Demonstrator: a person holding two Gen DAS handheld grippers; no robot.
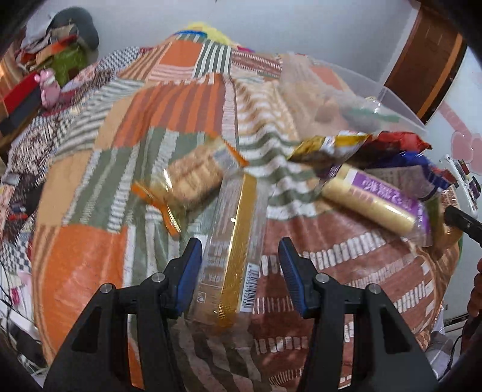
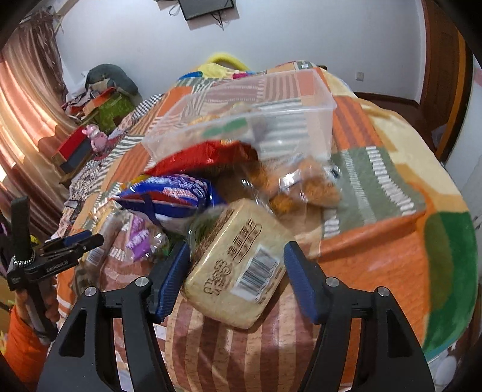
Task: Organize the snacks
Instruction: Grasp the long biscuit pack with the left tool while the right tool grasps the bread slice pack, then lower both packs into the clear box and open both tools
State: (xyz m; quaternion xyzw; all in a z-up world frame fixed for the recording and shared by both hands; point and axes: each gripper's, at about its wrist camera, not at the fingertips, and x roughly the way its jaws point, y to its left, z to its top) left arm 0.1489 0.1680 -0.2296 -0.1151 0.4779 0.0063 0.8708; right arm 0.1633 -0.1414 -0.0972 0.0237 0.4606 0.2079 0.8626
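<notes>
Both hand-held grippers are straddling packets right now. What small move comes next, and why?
Probably close the left hand-held gripper on the long gold-striped packet: it already lies between the open pads, with the left pad near its edge. The right hand-held gripper likewise brackets the beige packet, and the clear bin sits behind the pile.

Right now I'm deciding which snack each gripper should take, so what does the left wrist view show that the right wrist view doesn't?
Only the left wrist view shows the long gold-striped packet lying between the open left gripper and the orange-edged biscuit pack beyond it. Only the right wrist view shows the beige block packet between the open right gripper, plus the wall screen. Both show the clear plastic bin, the red bag, the purple-labelled roll and the patchwork blanket.
</notes>
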